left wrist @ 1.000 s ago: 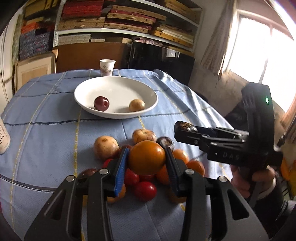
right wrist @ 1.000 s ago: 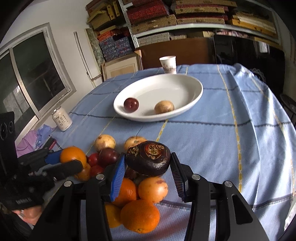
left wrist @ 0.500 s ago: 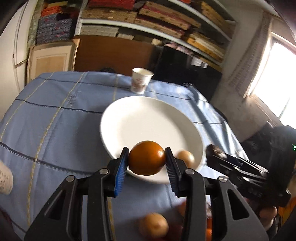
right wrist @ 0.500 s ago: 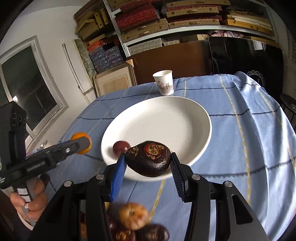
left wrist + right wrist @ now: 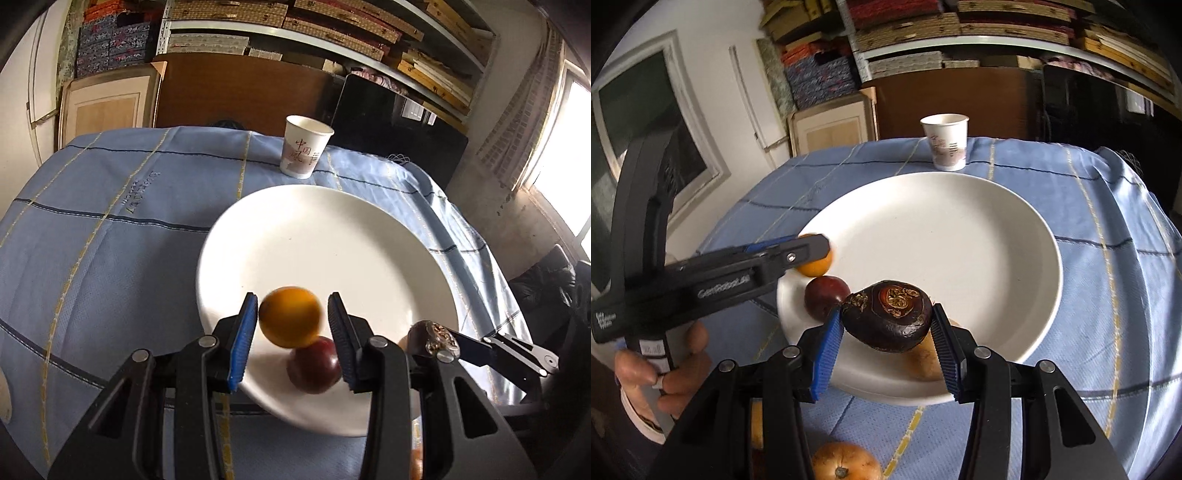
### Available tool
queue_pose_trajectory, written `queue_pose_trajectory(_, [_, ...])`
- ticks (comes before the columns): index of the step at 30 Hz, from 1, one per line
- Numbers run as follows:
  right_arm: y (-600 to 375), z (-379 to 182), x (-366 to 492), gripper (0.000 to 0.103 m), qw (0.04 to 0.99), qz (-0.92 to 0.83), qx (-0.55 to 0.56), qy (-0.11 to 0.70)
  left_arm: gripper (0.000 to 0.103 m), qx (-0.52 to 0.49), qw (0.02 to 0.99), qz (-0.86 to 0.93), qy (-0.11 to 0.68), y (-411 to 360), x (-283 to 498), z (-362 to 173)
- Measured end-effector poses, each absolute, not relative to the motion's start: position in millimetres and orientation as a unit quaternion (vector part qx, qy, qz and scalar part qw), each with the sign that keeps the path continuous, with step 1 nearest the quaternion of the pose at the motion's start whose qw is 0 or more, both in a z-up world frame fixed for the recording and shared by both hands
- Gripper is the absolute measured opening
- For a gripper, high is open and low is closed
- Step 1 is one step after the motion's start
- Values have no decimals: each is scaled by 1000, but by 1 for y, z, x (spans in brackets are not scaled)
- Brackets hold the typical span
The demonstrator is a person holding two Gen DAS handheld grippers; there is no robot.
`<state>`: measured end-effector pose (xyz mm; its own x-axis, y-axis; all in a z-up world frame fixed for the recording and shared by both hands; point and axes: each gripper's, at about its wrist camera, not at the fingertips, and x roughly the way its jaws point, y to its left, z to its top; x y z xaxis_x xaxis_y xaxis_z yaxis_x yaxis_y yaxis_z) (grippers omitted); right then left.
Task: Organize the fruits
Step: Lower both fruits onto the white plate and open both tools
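Plainly plenty of bare white across the far and right parts of the plate point(image 5: 332, 229), with fruit crowded only along its near-left rim. Beyond the far rim, just clear of it, a paper cup point(image 5: 304, 147) upright on the blue tablecloth point(image 5: 110, 258); open cloth to left and right of the plate, falling away at the table's edges. Over the near-left rim, left tongs point(image 5: 292, 297) released, spread wider than the orange point(image 5: 290, 317), a sliver of gap showing on each side. Orange blurred, between the two pads but touching neither, low over the plate and just above and behind a red fruit point(image 5: 314, 365) lying inside the rim. Alongside to the right, right tongs point(image 5: 886, 310) clenched on a dark fruit point(image 5: 888, 315), both pads pressed to its sides, its crinkled top turned toward the camera. Held above the near part of the plate, directly over a tan fruit point(image 5: 923, 360) lying there, partly hidden beneath it. Close quarters between the two tools at that rim. Nearer, off the plate, another orange-coloured fruit point(image 5: 846, 465) on the cloth.
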<state>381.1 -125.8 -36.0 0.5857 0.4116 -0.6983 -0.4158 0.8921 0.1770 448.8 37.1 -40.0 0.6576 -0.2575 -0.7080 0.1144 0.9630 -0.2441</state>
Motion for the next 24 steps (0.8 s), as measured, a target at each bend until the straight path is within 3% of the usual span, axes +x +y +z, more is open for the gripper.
queue_pose_trajectory(4, [-116,-40,384,50,885,238,-21,400,39,-97,905,-98,402,42,450,-41])
queue_pose_trajectory(7, [-117,-33,378,58,888,237,-24,393,50,-96,908,-86,400,43,447,-38])
queue_pose_trajectory(9, [-120,-24,371,60,893,237,-26,382,62,-95,912,-78,393,43,442,-30])
queue_pose_trajectory(11, [-124,-16,362,61,897,237,-22,374,80,-89,917,-64,383,43,432,-21])
queue_pose_trajectory(14, [-132,-11,349,62,898,238,-15,369,96,-69,926,-28,369,43,410,-7])
queue_pose_trajectory(24, [-161,-34,300,62,877,257,5,406,98,-82,922,7,378,75,324,-29])
